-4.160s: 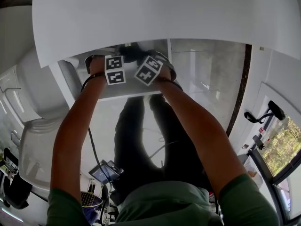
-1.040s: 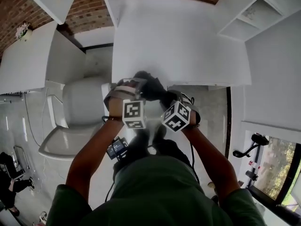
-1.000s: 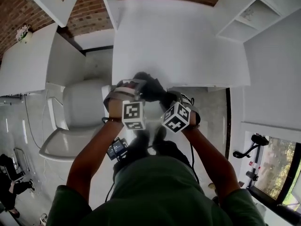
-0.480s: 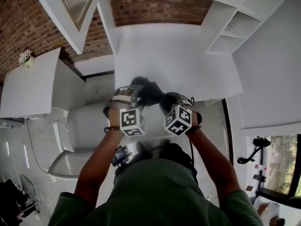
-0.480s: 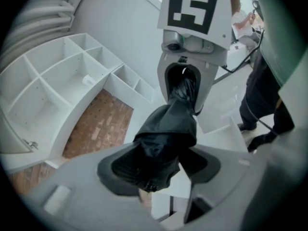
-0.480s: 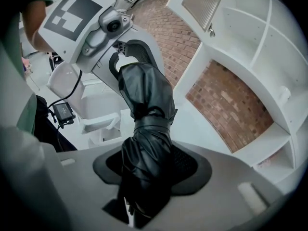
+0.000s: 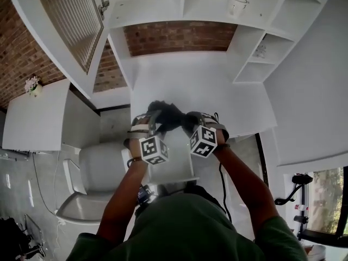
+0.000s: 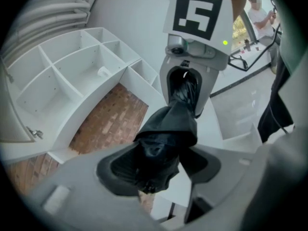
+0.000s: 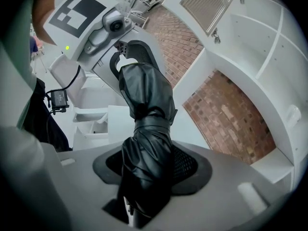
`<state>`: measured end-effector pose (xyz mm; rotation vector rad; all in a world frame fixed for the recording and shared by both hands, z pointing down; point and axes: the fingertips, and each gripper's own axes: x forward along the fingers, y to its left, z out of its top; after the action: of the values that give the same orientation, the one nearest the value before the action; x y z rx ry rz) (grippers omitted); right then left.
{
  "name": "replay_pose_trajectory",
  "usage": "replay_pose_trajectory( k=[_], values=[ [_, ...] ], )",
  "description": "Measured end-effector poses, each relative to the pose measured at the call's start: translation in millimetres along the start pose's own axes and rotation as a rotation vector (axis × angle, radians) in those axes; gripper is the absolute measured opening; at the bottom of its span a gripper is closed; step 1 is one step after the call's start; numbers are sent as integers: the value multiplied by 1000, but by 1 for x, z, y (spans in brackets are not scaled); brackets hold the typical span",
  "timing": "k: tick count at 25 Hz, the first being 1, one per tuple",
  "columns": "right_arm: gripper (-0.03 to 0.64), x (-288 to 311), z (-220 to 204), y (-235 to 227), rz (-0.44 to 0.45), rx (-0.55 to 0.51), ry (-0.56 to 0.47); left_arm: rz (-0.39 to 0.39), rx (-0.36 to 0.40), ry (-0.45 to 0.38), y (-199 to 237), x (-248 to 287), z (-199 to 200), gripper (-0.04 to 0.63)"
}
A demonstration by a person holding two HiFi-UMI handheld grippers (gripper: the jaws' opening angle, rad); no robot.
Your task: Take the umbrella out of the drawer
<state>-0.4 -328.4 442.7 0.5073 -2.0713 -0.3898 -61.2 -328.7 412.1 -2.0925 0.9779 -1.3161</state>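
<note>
A black folded umbrella hangs crosswise between my two grippers, above the near edge of the white desk. My left gripper is shut on its left end, and the dark fabric bunches between the pads. My right gripper is shut on the other end; in the right gripper view the strapped bundle fills the space between the jaws. Each gripper view shows the other gripper clamped on the far end. The open white drawer lies below my hands.
White wall shelves rise behind the desk, with a cup on one. A louvered cabinet door stands open at upper left. A white chair sits left of the drawer. Brick wall backs the desk.
Both grippers have lifted the umbrella out of the drawer and up over the desk edge. The head view has tilted up, so the shelves and cabinet door now show.
</note>
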Motion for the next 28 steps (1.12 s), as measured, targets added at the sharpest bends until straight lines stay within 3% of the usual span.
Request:
replay_pose_trajectory(
  k=[15, 28],
  values=[
    [230, 135, -63, -22, 220, -60, 34, -139, -173, 141, -31, 135, -63, 252],
    [244, 195, -100, -14, 319, -149, 119, -242, -244, 224, -68, 188, -96, 228]
  ],
)
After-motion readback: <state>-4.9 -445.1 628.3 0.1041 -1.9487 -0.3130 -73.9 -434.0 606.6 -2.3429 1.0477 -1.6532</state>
